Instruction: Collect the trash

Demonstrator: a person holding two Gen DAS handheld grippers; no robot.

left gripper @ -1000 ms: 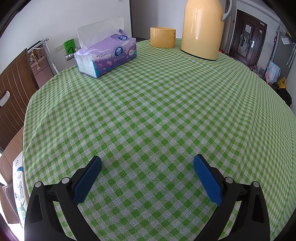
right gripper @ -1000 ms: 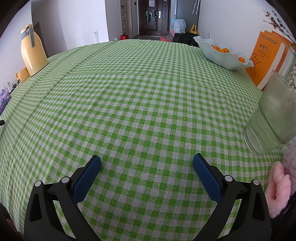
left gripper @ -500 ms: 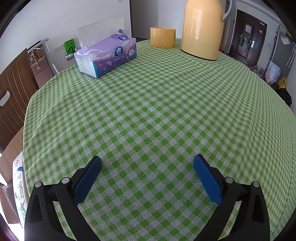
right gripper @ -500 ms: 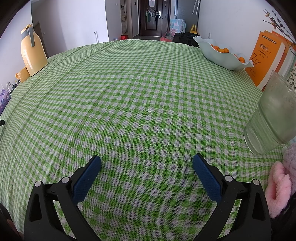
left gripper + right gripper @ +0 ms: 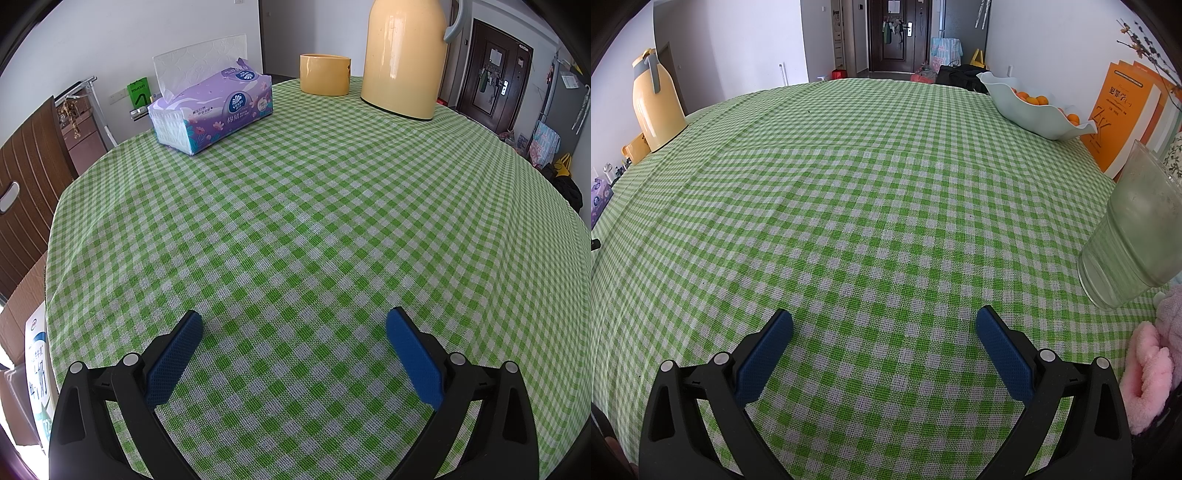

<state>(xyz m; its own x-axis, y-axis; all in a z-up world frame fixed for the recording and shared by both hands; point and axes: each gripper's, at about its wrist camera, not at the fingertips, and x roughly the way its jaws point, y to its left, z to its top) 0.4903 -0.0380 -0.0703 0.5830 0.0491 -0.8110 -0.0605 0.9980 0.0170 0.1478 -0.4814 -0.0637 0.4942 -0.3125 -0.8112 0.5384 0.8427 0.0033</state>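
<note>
No loose trash shows on the green checked tablecloth [image 5: 314,221] in either view. My left gripper [image 5: 294,321] hovers low over the near part of the cloth, open, with nothing between its blue pads. My right gripper [image 5: 884,321] is likewise open and empty above the cloth [image 5: 868,206]. A purple tissue pack [image 5: 212,114] with a white sheet sticking up lies at the far left of the left wrist view.
A yellow thermos jug [image 5: 404,55] and a yellow cup [image 5: 325,74] stand at the back. In the right wrist view a cloudy plastic cup [image 5: 1134,236], a fruit bowl [image 5: 1034,107], orange books [image 5: 1123,114] and a pink fluffy thing [image 5: 1152,373] line the right side.
</note>
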